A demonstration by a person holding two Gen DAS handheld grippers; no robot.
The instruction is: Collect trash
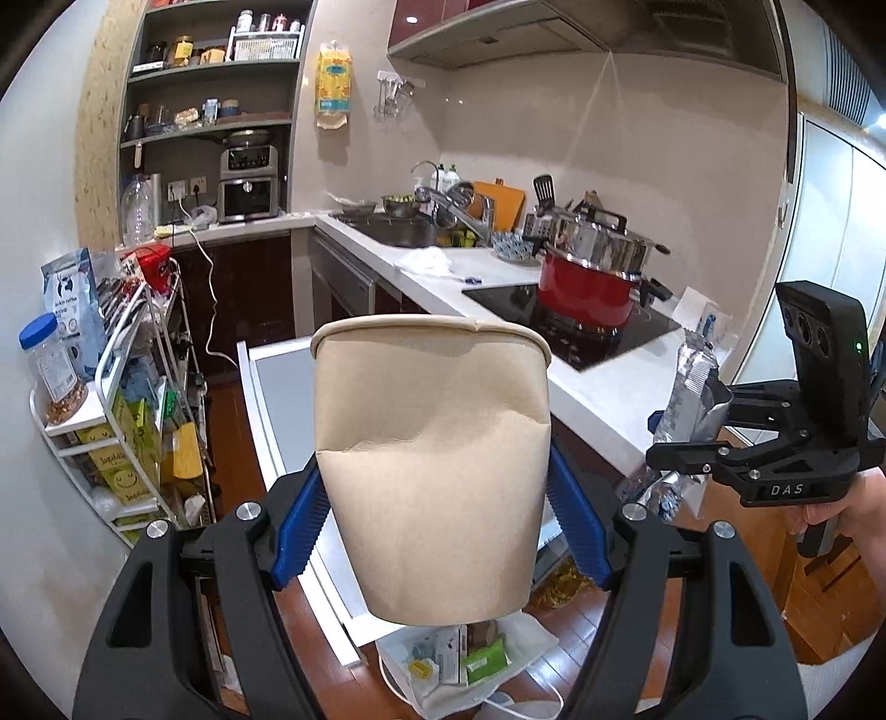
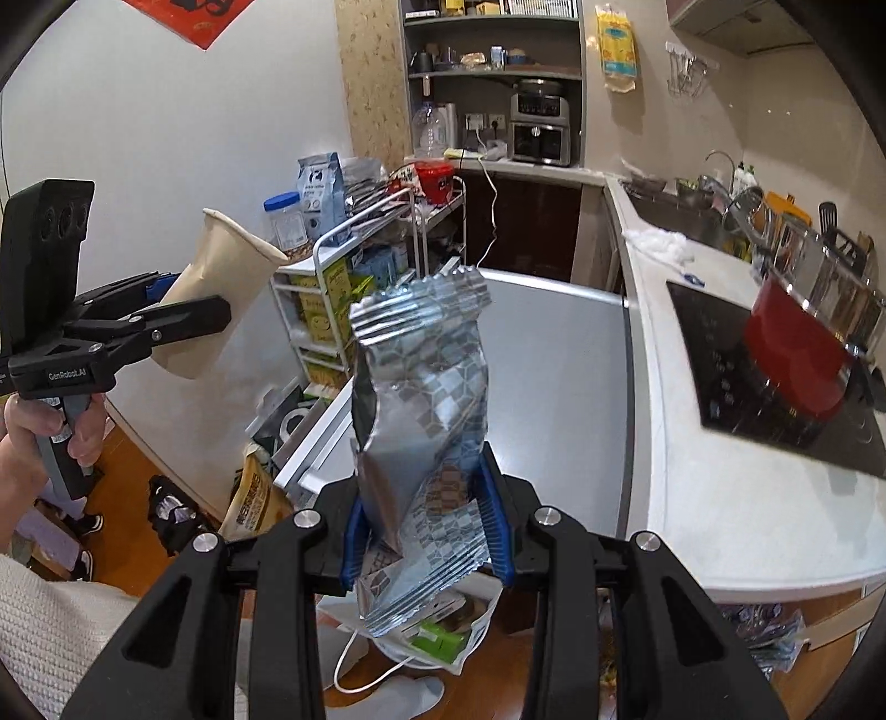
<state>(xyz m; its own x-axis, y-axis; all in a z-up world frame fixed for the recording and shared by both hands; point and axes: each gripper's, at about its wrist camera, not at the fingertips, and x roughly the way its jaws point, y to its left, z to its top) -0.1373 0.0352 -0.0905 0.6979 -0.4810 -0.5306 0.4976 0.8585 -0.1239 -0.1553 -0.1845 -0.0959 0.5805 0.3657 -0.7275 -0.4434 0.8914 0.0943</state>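
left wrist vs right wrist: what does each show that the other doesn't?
Left wrist only: the left gripper with its blue pads squeezing the dented paper cup.
Right wrist only: the person's left hand, and a red wall hanging.
Both: the cup, the silver wrapper clamped in the right gripper, the red pot on the cooktop, and the white trash bag below.

Tan paper cup (image 1: pixel 432 471), silver checker-patterned wrapper (image 2: pixel 423 399), red pot (image 1: pixel 587 288).

Bright, even indoor light; sharp centres, fisheye bending and dark vignetted corners.
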